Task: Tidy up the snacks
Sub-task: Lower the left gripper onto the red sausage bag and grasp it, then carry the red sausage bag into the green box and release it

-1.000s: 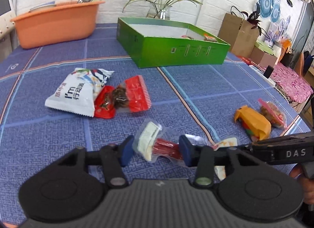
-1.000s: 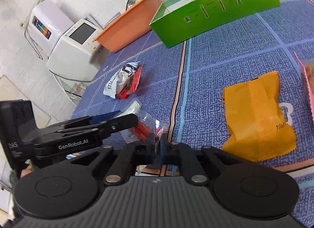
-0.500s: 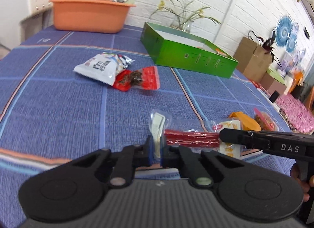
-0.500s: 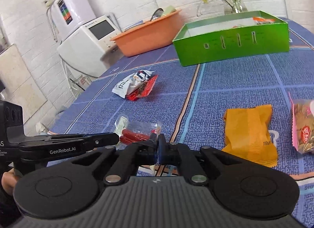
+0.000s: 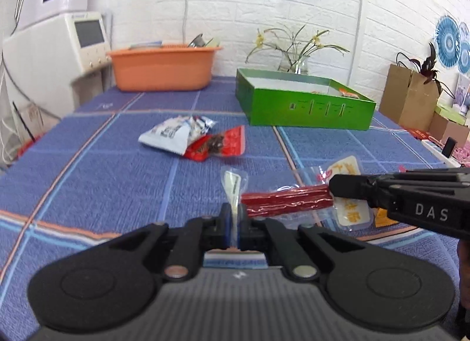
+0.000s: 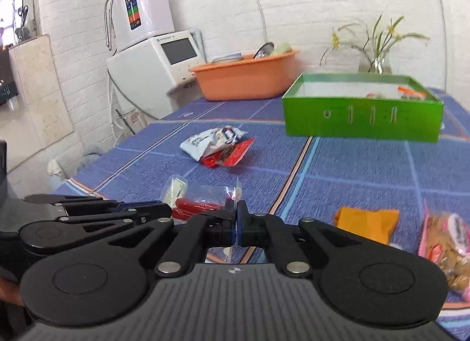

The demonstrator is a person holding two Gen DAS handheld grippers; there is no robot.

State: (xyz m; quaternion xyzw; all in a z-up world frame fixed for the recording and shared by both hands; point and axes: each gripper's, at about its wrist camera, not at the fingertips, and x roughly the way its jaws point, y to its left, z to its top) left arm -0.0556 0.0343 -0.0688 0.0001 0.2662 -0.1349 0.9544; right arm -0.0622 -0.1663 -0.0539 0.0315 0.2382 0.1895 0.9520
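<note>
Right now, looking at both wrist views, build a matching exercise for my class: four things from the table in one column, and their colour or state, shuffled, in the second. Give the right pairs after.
Things
1. open box
2. basin
3. red-stick packet
4. white snack bag

Colour or state
A. orange, at the table's far end
B. pinched at both ends by the left gripper and the right gripper
C. green, a few snacks already inside
D. lying against a red wrapper

Pairs: 1-C, 2-A, 3-B, 4-D

Blue-clothed table [image 5: 97, 170] bears green box [image 5: 305, 108], orange basin [image 5: 161, 72], snack packets [image 5: 191, 141].
</note>
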